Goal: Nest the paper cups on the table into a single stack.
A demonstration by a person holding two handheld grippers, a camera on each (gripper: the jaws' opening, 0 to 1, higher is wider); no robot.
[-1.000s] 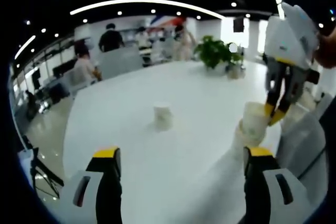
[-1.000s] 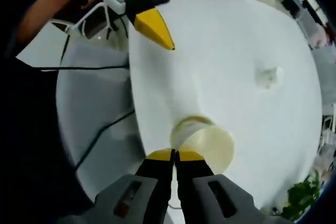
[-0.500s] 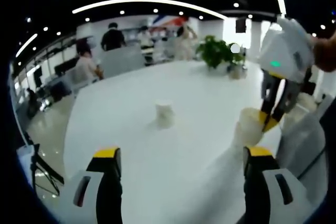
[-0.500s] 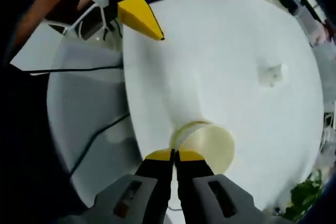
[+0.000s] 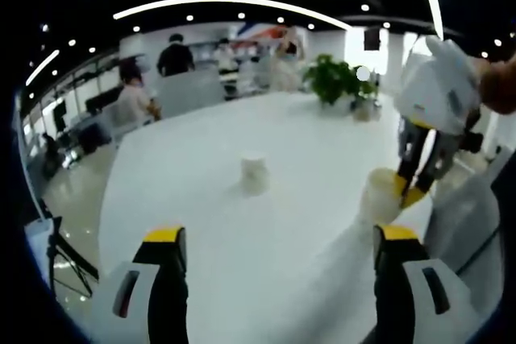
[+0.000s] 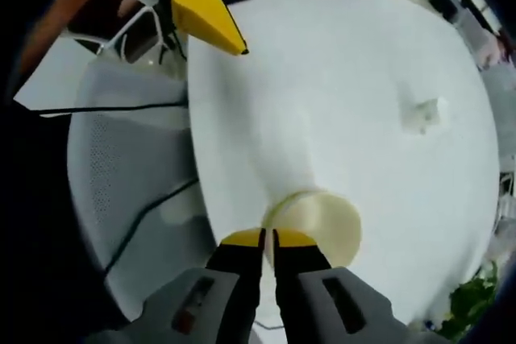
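Cups number 2 on the white table (image 5: 201, 159). 1 paper cup (image 6: 316, 225) stands near the table's right edge, and the right gripper (image 6: 267, 238) pinches its rim between yellow-tipped jaws that stand almost together, 1 jaw inside the mouth and 1 outside. From the left gripper view the same cup (image 5: 380, 192) sits at the right of the table with the right gripper (image 5: 411, 192) reaching down onto its rim from above, a hand (image 5: 498, 82) on the gripper's white body. The second cup (image 5: 254, 175) stands alone near the middle of the table, well apart from the first; in the right gripper view it (image 6: 425, 115) appears small and blurred toward the far side.

The left gripper (image 5: 274, 239) hangs over the near part of the table with its jaws spread wide and nothing between them. In the right gripper view 1 of its yellow tips (image 6: 206, 18) pokes in from the upper left, with an arm (image 6: 72, 6) behind it.

A grey mesh chair (image 6: 121, 159) sits just beside the table's edge, with a dark cable (image 6: 153, 203) across it. At the far end of the table stands a green potted plant (image 5: 330, 80). Beyond it several people (image 5: 173, 58) stand or sit under ceiling light strips (image 5: 234, 6).
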